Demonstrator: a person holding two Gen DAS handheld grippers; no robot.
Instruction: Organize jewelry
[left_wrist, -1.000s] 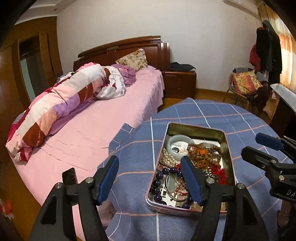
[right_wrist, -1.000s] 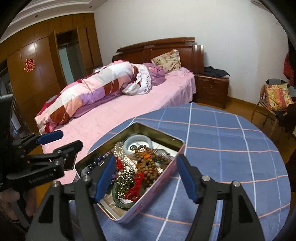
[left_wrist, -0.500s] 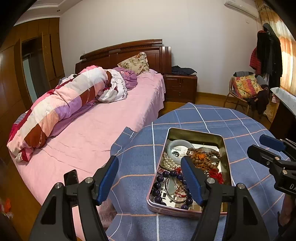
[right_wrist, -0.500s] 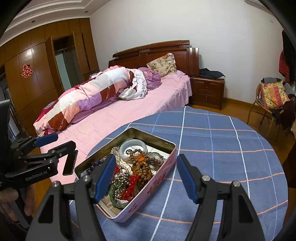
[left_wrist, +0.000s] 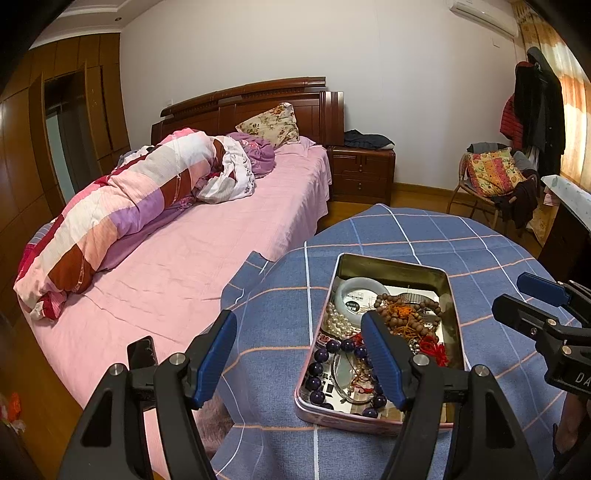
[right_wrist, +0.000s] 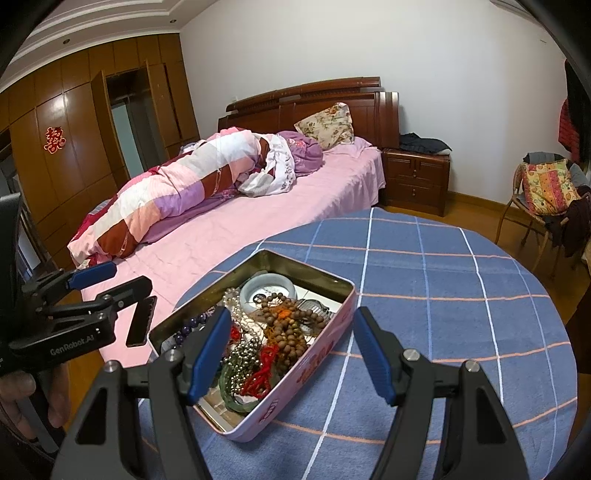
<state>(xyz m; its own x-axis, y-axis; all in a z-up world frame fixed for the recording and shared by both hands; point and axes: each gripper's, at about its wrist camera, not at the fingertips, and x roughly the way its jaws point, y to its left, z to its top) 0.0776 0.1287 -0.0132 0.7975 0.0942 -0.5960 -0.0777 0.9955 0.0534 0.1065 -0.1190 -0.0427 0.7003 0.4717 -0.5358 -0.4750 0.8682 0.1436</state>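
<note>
Round worktop (right_wrist: 443, 295) under a blue checked cloth, close beside a bed (left_wrist: 207, 258) made up with a pink sheet. One open metal tin (right_wrist: 314, 350) sat on the near-left part of the cloth, long axis running away from the cameras. It was packed with jewelry.

Contents noted:
- pale green bangle (right_wrist: 269, 282) at the far end, lying flat
- brown wooden bead string (right_wrist: 291, 328) with an orange knot, heaped mid-tin
- white pearl strand (left_wrist: 340, 323) along the left wall, next to the bangle
- dark purple bead bracelet (left_wrist: 325, 360) toward the near left corner
- silver-grey bead cluster (right_wrist: 245, 356) and red cord tassel (right_wrist: 264, 376) toward the near end, tangled together
- dark green piece at the near wall, partly buried; could not tell what it was

Left claw (left_wrist: 299, 363) was released, blue pads wide apart, nothing between them. It hung above the worktop's left edge; its right finger (left_wrist: 384, 363) overlapped the tin in view, but contact could not be judged. A black phone (left_wrist: 142, 352) lay on the bed behind its left finger.

Right claw (right_wrist: 291, 356) was also released, pads spread and gripping nothing. Its left finger (right_wrist: 208, 354) showed over the near end of the tin, its right finger over bare cloth. Both claws pointed downward at a slant. A hand (right_wrist: 22, 402) gripped the left tool's handle at the lower left of the right view.
</note>
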